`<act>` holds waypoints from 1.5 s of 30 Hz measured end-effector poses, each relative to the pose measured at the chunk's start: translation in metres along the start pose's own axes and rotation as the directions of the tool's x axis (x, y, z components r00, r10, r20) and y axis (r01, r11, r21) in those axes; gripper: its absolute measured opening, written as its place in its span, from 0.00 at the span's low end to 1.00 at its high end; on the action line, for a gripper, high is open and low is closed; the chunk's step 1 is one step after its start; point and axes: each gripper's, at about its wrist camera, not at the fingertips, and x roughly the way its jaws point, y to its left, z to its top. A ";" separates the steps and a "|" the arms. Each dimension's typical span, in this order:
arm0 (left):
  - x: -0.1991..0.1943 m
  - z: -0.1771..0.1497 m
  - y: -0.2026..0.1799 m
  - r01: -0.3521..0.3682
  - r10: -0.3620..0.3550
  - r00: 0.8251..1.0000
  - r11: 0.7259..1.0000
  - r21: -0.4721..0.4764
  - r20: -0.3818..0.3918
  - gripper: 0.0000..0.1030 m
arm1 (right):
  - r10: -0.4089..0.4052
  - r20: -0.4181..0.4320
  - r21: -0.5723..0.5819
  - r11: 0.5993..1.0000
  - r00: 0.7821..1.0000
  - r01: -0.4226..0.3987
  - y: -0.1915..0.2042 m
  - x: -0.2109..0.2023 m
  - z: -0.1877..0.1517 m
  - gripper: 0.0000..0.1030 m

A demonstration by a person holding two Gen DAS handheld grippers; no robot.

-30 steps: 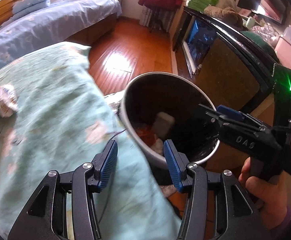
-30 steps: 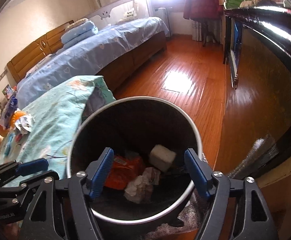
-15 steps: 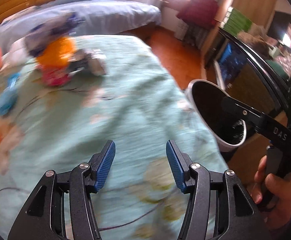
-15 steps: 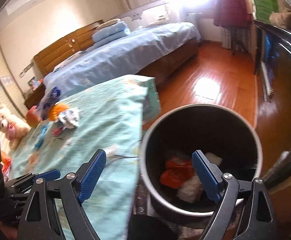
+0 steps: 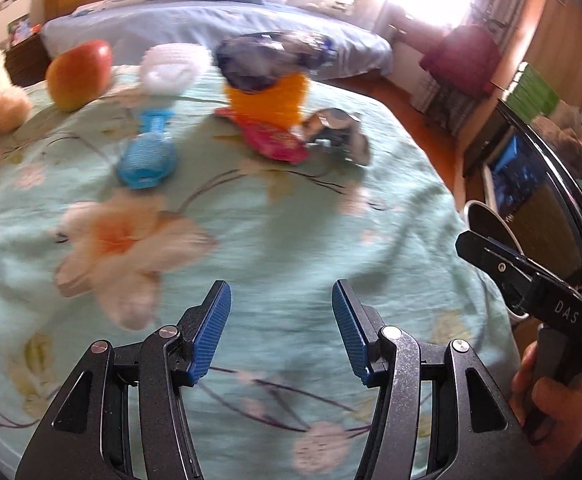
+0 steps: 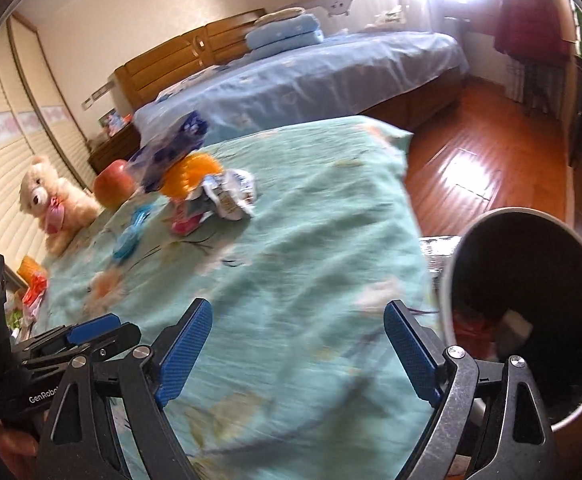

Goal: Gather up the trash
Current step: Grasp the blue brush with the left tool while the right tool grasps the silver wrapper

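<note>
Hovering over the green floral bedspread, the left gripper has its blue pads apart with nothing between them, only cloth below. Off to the right the right gripper stands wider apart, also empty, over the near edge of the same spread; in the left view its black body shows at the right edge with a hand wrapped round the handle. And there's the trash, far across the bedspread: a crumpled silver wrapper lying just right of a pink packet, with an orange mesh thing behind them and a bluish crinkled bag on top of it, all blurred. Left of that heap lie a blue brush-like item, something white and a red-yellow apple. A teddy bear sits at the far left. The bin stands off the right edge of the bed, open-topped, dark inside, with orange and white scraps at the bottom.
</note>
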 end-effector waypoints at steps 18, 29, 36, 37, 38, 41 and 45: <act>0.017 0.034 0.058 -0.153 0.154 0.988 0.986 -0.069 0.015 0.54 | 0.054 -0.060 -0.046 0.997 0.997 -0.057 0.037 0.059 0.030 0.86; 0.043 0.069 0.073 -0.228 0.229 0.973 0.972 -0.057 0.009 0.63 | 0.051 -0.055 -0.056 0.997 0.997 -0.054 0.043 0.090 0.061 0.86; 0.049 0.072 0.070 -0.260 0.260 0.965 0.965 -0.020 0.031 0.44 | 0.026 -0.066 -0.064 0.998 0.997 -0.030 0.045 0.104 0.068 0.44; 0.049 0.072 0.069 -0.258 0.258 0.965 0.966 -0.016 0.033 0.44 | 0.024 -0.069 -0.064 0.998 0.997 -0.029 0.045 0.104 0.067 0.28; 0.050 0.072 0.069 -0.257 0.257 0.966 0.966 -0.013 0.035 0.44 | 0.022 -0.070 -0.064 0.998 0.997 -0.027 0.044 0.104 0.066 0.20; 0.047 0.070 0.069 -0.251 0.251 0.967 0.968 -0.011 0.042 0.44 | 0.033 -0.073 -0.062 0.997 0.997 -0.038 0.044 0.102 0.062 0.10; 0.040 0.064 0.067 -0.227 0.227 0.973 0.974 -0.012 0.046 0.43 | 0.042 -0.060 -0.083 0.995 0.997 -0.047 0.046 0.095 0.059 0.08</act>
